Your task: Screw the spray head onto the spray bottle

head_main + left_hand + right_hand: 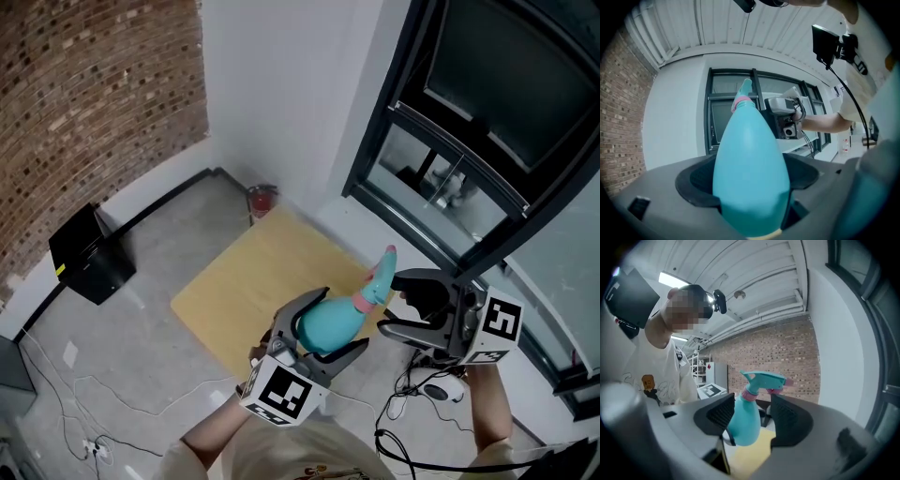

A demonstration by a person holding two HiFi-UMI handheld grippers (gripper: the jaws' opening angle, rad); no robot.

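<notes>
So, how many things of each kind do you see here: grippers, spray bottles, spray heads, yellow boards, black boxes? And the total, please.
grippers: 2, the left gripper and the right gripper
spray bottle: 1
spray head: 1
yellow board: 1
black box: 1
total: 6

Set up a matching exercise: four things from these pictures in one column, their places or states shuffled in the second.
1. teal plastic spray bottle
2. right tool
3. flat yellow mat
4. black box

A. by the brick wall
B. jaws apart, gripping nothing
C. clamped in the left tool
D. flat on the grey floor, below both tools

Pairs: 1-C, 2-B, 3-D, 4-A
</notes>
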